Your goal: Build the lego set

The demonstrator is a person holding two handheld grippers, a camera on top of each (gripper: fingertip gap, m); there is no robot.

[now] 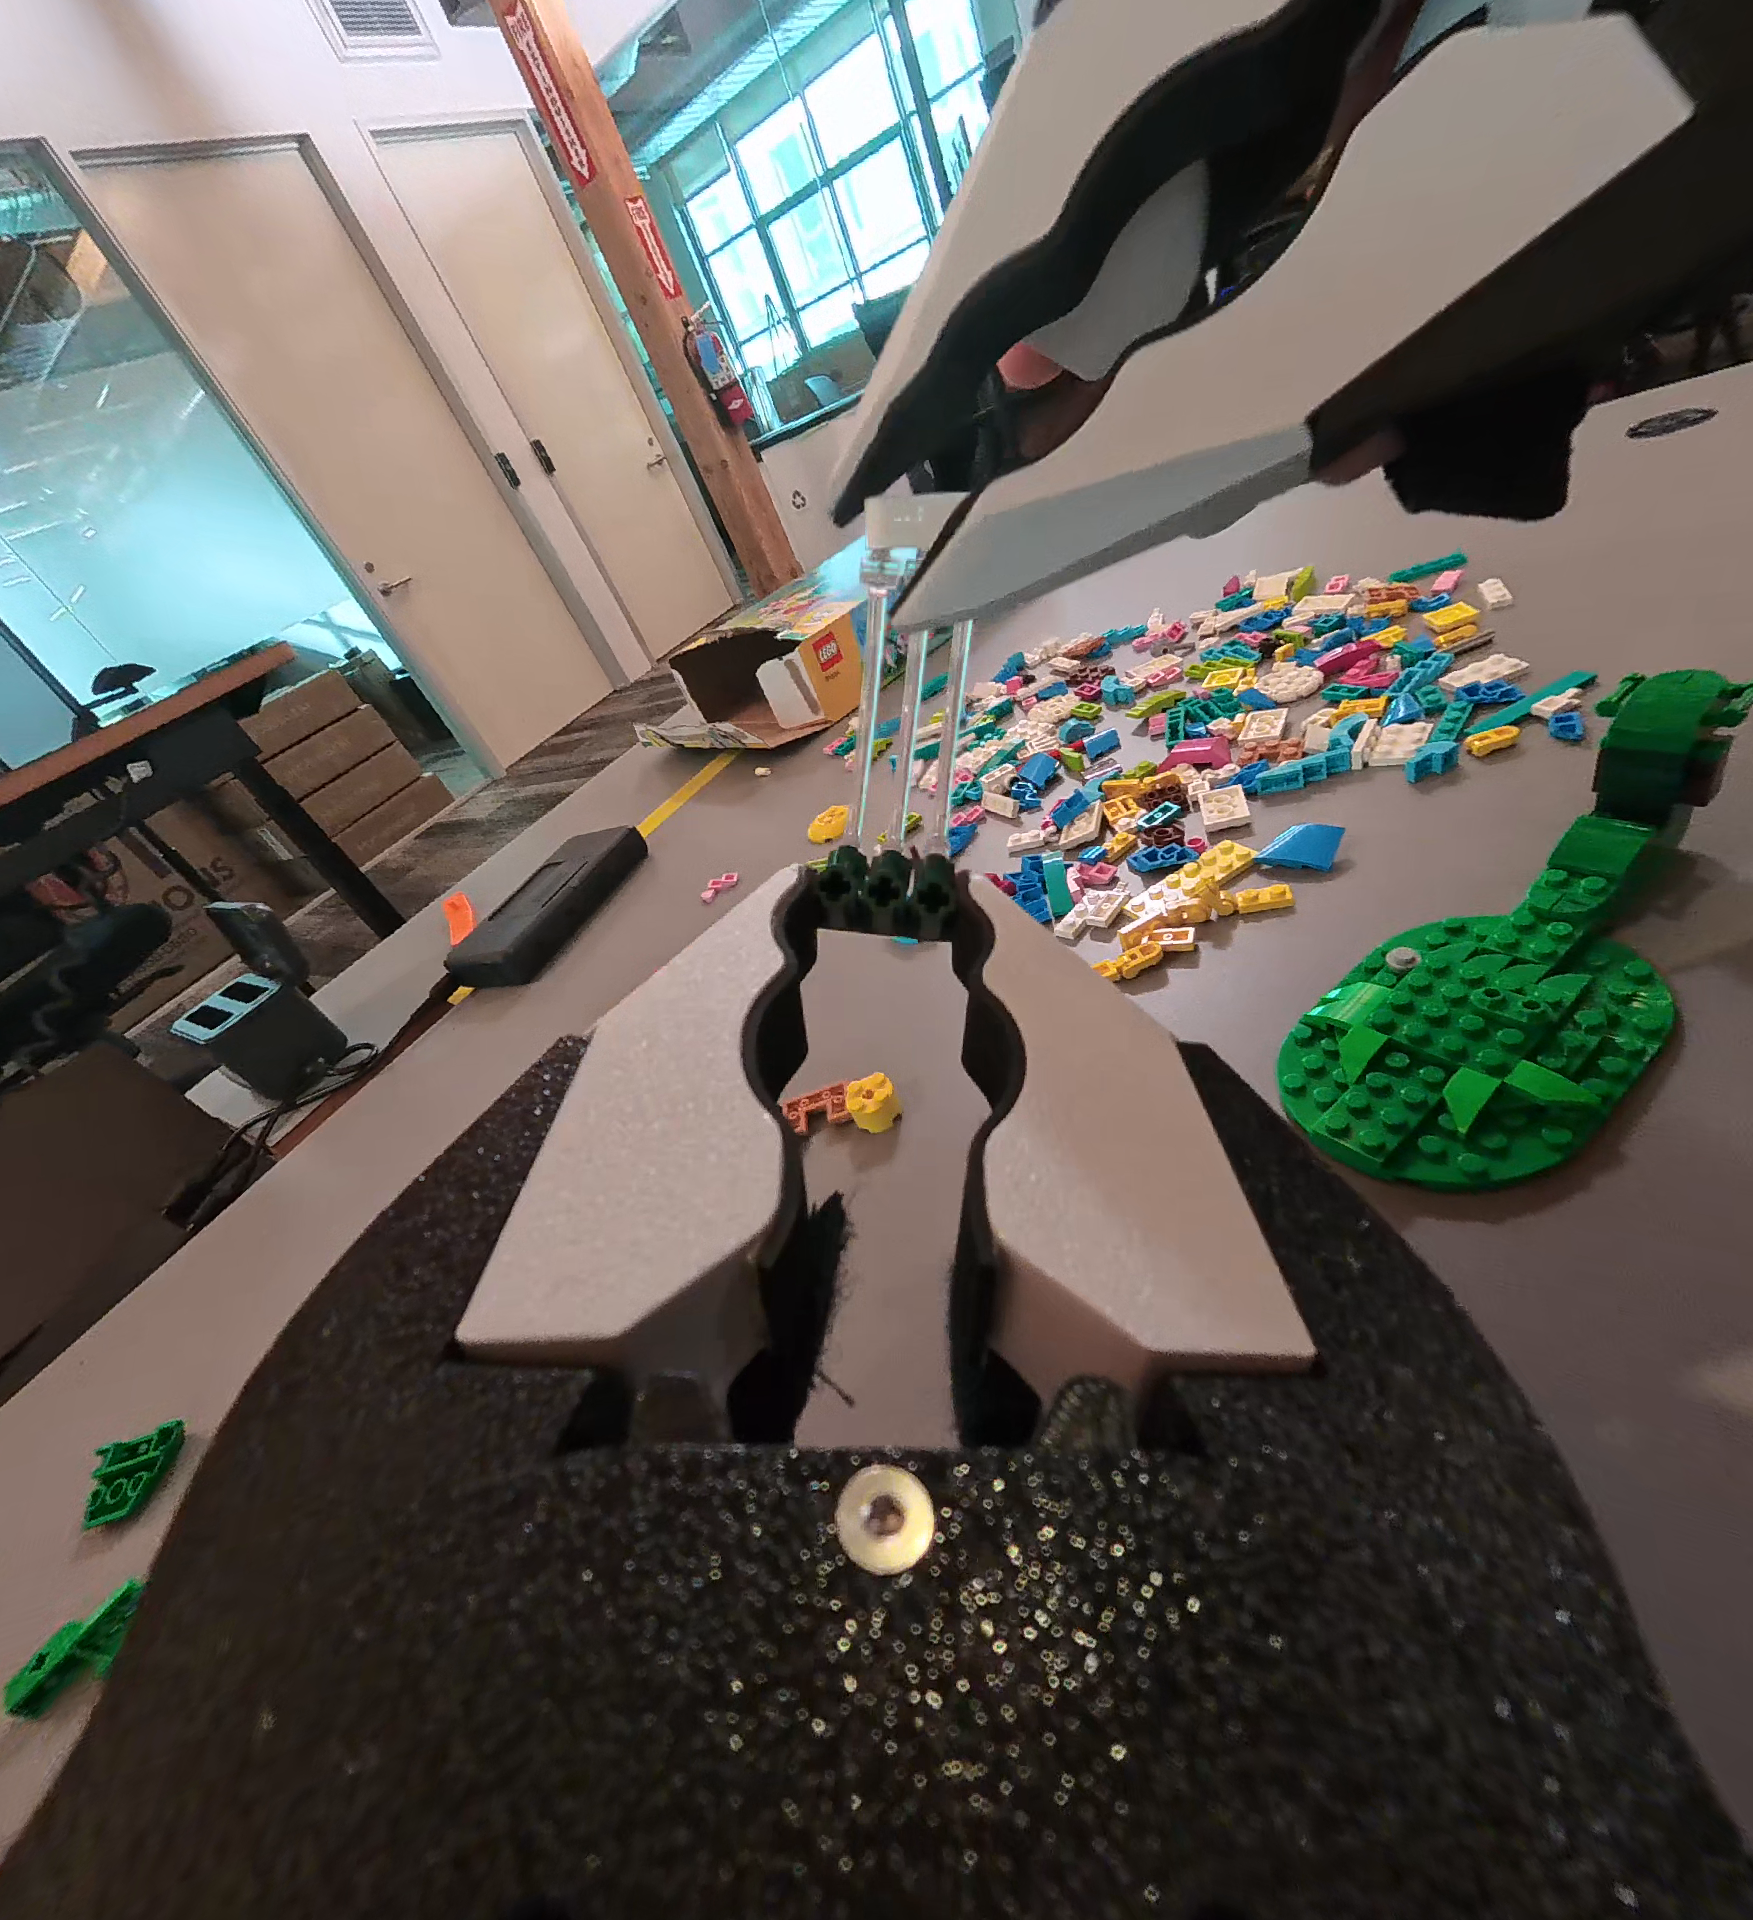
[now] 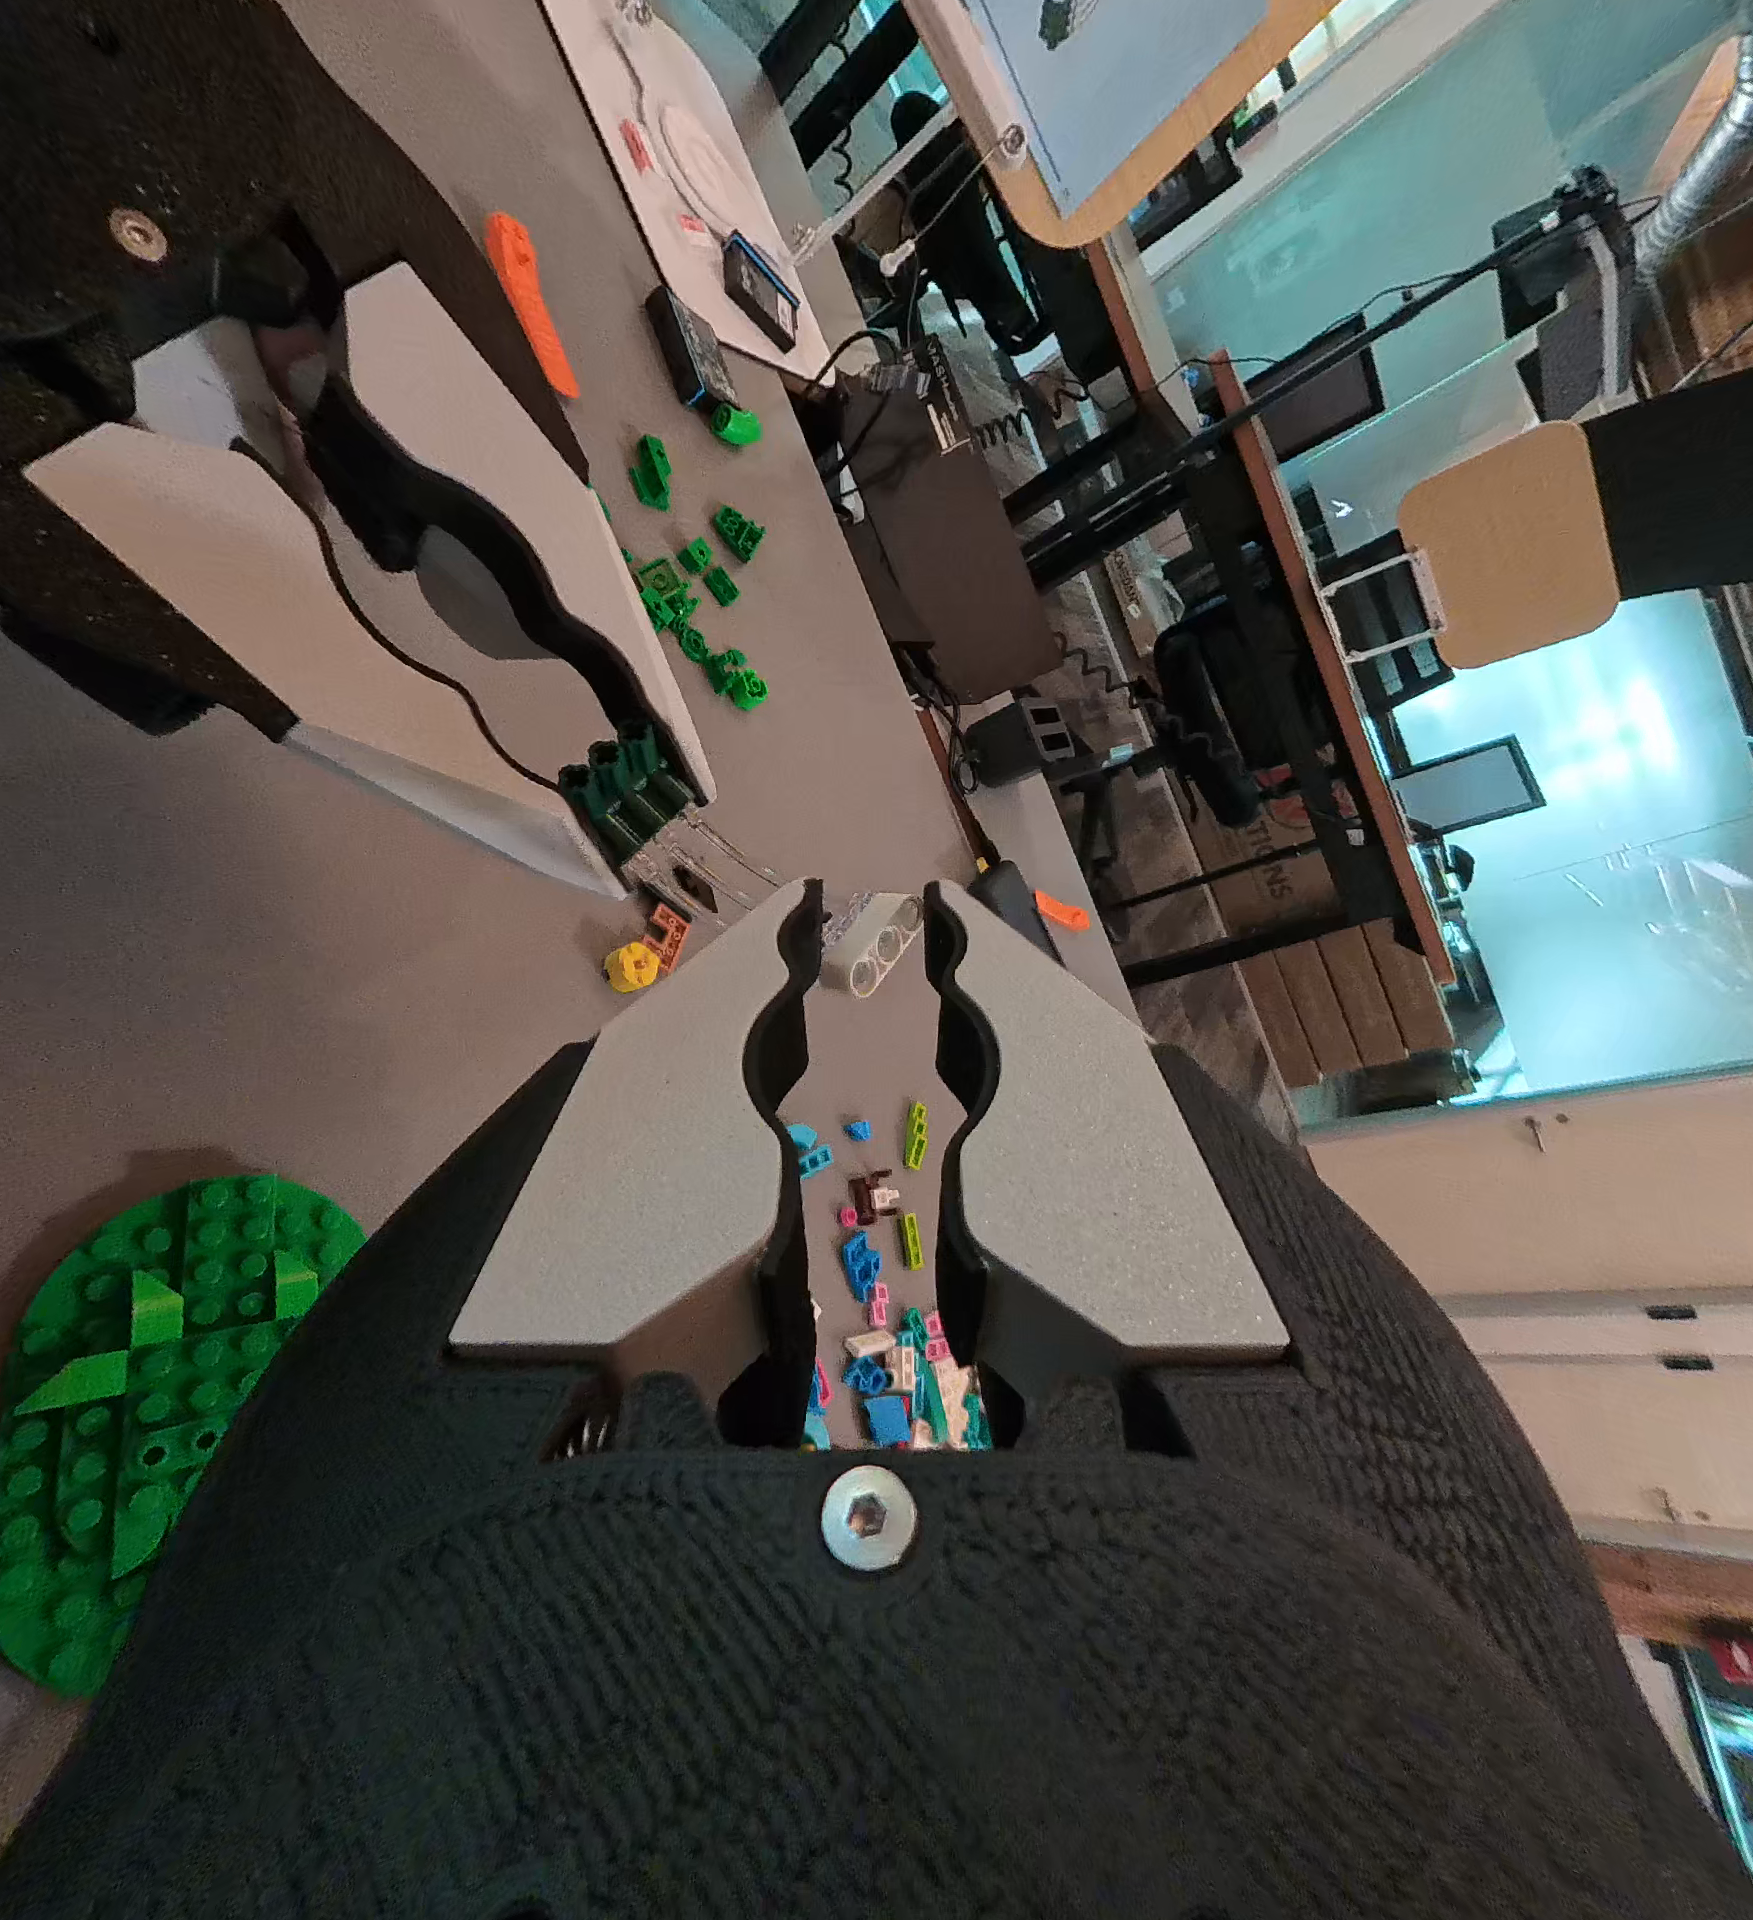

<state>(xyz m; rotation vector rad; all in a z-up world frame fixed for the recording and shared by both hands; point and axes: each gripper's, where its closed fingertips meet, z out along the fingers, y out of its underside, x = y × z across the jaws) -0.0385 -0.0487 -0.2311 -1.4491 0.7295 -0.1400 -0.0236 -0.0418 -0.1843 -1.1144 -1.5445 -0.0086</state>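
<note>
My left gripper (image 1: 884,885) is shut on a dark green three-hole piece (image 1: 882,888), held above the grey table (image 1: 1630,1351). Three clear rods (image 1: 913,727) run from it to a clear three-hole beam (image 2: 872,940). My right gripper (image 2: 867,906) is shut on that beam and shows at the upper right of the left wrist view (image 1: 877,561). The right wrist view shows the left gripper (image 2: 633,805) with the green piece (image 2: 628,790) at upper left. A green oval base plate (image 1: 1474,1039) with leaf slopes lies to the right, with a green arched stem (image 1: 1661,748) attached.
A pile of coloured bricks (image 1: 1267,727) lies behind the plate. An open set box (image 1: 778,665) lies farther back. A yellow round brick (image 1: 872,1101) and an orange piece (image 1: 815,1110) lie under my left gripper. Loose green pieces (image 2: 706,613) and a black device (image 1: 550,904) lie to the left. Spacing between my two grippers at the tips: around 5 cm. The green arched stem (image 1: 1661,748) is about equally far from each gripper, around 20 cm.
</note>
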